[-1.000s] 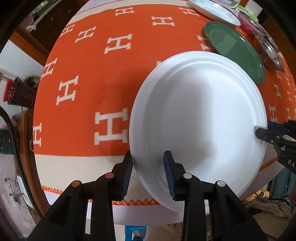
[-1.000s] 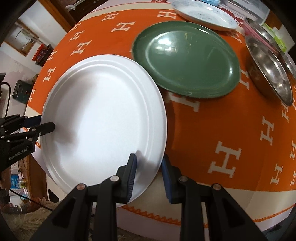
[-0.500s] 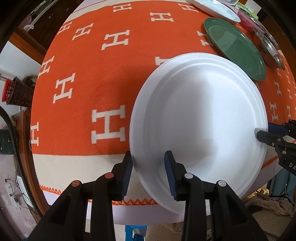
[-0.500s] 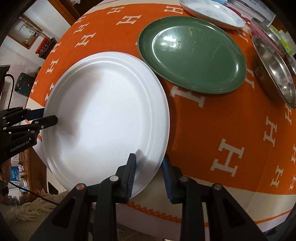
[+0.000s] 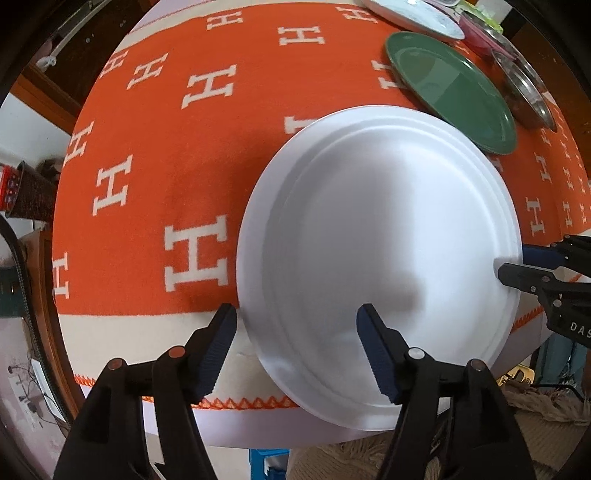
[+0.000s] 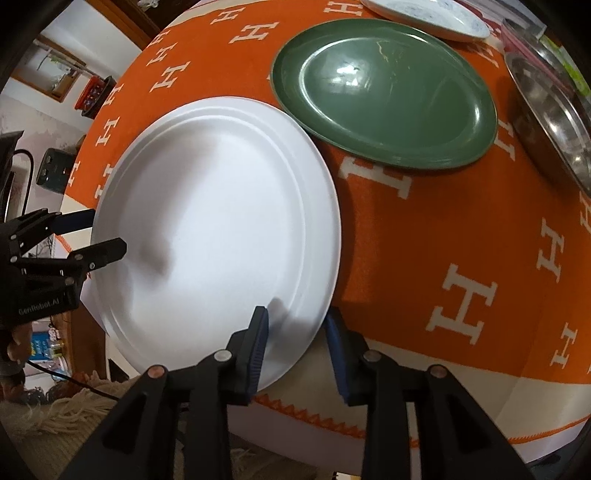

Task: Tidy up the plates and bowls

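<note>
Left wrist view: the left tool (image 5: pixel 295 341) is pointing down at the near edge of a white foam plate (image 5: pixel 380 266), which is filling the centre and lower right of the frame. Its jaws are opening wide, with the plate's rim between them but neither blue pad pressing on it. The plate is sitting on the counter (image 5: pixel 155 177), draped in an orange cloth with white H letters, and its near edge is overhanging the counter's front. At the right edge of this frame, the right tool (image 5: pixel 511 264) is straddling the plate's rim.

Right wrist view: the right tool (image 6: pixel 297 336) is straddling the same white plate (image 6: pixel 218 229) at lower centre. Its jaws are opening too, narrower than the left's; whether the pads are touching the rim cannot be told. The left tool (image 6: pixel 107 234) is showing at the left edge, spread around the rim.

A green plate (image 6: pixel 384 92) is lying just beyond the white plate, toward the upper right, its edge looking partly covered by the white rim. A steel bowl (image 6: pixel 550 122) is sitting at the far right, and a pale patterned plate (image 6: pixel 424 16) at the top. The green plate is lying nearer the right tool, so that hand seems better placed to reach it.
</note>
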`<state>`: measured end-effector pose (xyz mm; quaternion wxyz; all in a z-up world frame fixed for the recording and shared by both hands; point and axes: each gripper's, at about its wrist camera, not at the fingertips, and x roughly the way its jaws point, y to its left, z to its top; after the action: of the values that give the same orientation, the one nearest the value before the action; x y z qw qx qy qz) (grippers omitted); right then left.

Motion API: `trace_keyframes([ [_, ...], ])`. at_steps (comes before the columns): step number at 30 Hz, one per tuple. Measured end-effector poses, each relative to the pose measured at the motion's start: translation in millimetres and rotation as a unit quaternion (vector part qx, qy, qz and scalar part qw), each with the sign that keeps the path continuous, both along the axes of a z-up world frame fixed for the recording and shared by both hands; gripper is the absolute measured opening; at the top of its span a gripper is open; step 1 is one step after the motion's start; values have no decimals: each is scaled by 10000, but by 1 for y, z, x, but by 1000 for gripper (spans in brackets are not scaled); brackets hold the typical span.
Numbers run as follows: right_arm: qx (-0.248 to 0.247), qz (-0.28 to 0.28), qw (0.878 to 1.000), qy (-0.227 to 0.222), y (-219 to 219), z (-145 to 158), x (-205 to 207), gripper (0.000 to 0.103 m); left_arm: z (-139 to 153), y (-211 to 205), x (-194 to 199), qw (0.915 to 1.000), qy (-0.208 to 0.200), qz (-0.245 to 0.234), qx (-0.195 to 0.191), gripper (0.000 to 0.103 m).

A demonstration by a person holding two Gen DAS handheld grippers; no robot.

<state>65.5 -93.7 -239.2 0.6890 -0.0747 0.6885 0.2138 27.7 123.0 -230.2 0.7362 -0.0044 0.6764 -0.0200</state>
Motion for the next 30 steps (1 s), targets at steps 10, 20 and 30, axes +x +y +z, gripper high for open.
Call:
trace_keyframes([
  [10,11,60,9997,-221,-1,6,-3,33,6,-12,6,9999,-139,31,96,66],
  [20,-28,19,9996,-281,3,3,-2,33,11,-15,19,9996,-228,86,115,66],
  [30,214,-193,9996,21,-7,3,1,34,12,-2,25,9995,-127,234,-143,76],
])
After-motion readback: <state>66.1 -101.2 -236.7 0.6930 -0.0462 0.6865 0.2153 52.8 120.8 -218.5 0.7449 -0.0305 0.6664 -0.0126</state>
